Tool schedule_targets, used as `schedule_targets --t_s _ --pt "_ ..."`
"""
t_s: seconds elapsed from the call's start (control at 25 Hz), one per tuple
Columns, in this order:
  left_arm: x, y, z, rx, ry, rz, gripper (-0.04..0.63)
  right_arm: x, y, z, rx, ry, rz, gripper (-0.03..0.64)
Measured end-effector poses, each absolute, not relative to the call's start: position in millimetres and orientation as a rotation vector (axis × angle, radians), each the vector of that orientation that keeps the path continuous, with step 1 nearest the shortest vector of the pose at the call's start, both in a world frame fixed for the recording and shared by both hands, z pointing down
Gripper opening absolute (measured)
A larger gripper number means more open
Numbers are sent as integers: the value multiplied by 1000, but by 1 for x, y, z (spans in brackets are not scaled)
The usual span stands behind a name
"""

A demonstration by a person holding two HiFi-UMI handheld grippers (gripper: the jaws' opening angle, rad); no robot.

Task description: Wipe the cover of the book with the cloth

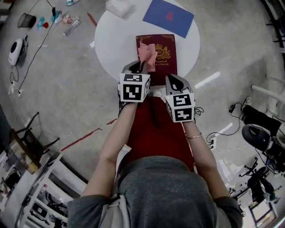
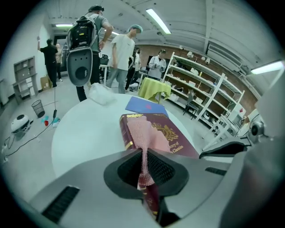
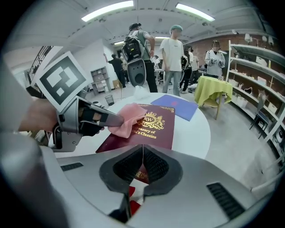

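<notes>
Book (image 1: 165, 67) first: where do we find it?

We find it lying closed and flat on a round white counter (image 1: 111, 42). It is a dark red hardback with a gold crest and gold lettering on the cover. Its near edge sits at the counter rim closest to us.

And the cloth (image 1: 148, 55)?

We see a pink cloth bunched on the book's cover, toward the book's left side and partly over the crest. Its near end rises off the cover into the left gripper (image 1: 141, 67).

How do we read that gripper?

Its jaws are pressed together on the cloth. In the left gripper view a thin pink strip runs up between the two ribbed pads, and the rest of the cloth spreads out over the book beyond them.

What about the right gripper (image 1: 177, 81)?

Its jaws meet with nothing between them. Its tip is at the book's near edge, to the right of the cloth. We cannot tell whether it touches the cover.

Anything else near the book?

Beyond the book's far edge a blue folder (image 1: 168, 17) lies on the counter. Farther off, to the book's far left, there is a crumpled white bundle (image 1: 119, 7). Past the counter, several people (image 3: 176, 49) stand on the grey floor.
</notes>
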State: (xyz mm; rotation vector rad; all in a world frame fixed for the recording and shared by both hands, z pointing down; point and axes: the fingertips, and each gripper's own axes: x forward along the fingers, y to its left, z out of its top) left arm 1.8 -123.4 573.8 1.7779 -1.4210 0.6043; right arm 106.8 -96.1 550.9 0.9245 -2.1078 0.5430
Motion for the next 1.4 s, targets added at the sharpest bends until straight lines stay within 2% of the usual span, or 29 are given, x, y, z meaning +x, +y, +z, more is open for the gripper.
schedule_targets --t_s 0.36,0.64,1.04,1.4 --pt "-60 -91 580 1607 -1540 564 32 86 -98 549 845 -2135 494 29" --pt "-67 -83 554 1615 -1602 532 32 94 -93 544 880 -2142 502 29" --pt "23 -107 515 1833 -1462 453 32 156 -72 536 1065 -2097 567 29" --pt "117 -111 523 1953 -1227 486 32 213 -60 537 1229 -2026 638 29"
